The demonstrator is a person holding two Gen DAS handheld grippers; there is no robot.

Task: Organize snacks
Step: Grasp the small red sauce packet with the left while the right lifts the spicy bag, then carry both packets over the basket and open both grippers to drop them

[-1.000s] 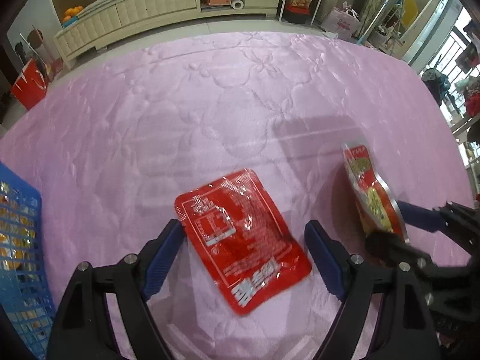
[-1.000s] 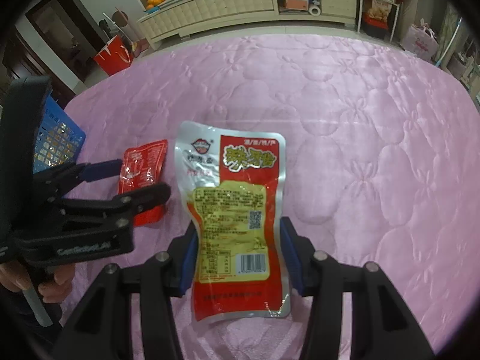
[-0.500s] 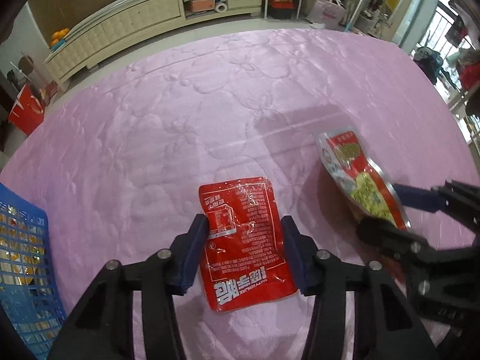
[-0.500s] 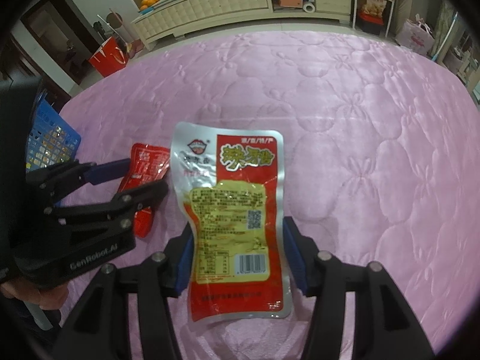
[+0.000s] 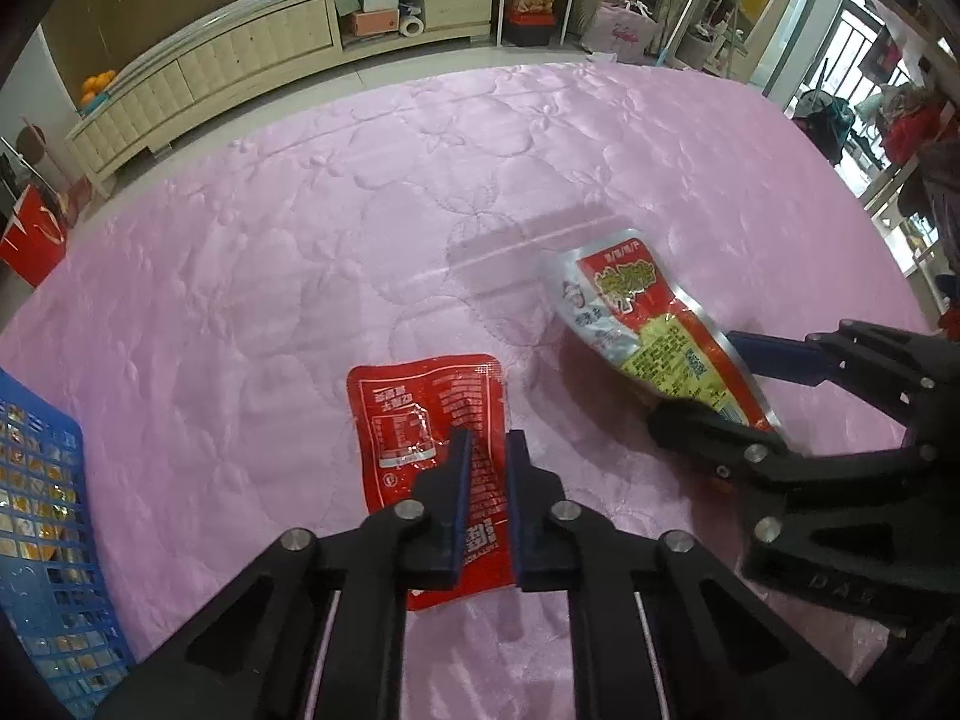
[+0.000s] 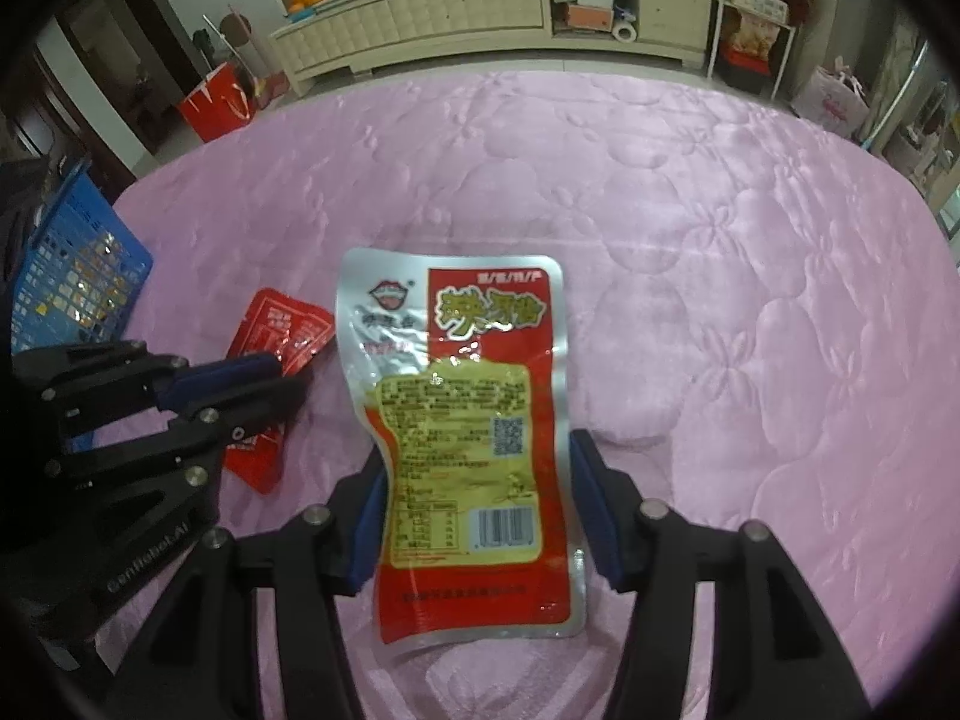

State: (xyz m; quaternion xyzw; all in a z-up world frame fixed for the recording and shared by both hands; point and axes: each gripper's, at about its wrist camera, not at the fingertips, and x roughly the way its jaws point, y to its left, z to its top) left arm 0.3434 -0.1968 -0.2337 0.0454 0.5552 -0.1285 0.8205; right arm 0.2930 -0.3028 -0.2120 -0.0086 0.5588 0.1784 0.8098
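Left fingers closing on red packet, right fingers gripping silver pouch

text: "GenRobot.AI" | on: left gripper body | packet print: unreadable

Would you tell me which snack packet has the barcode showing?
The large silver-edged packet in the right gripper; the small red packet shows none.

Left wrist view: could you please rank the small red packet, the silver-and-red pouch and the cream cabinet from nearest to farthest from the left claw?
1. Small red packet, between the closing left claw fingers.
2. Silver-and-red pouch, to the right.
3. Cream cabinet, beyond the pink cover.
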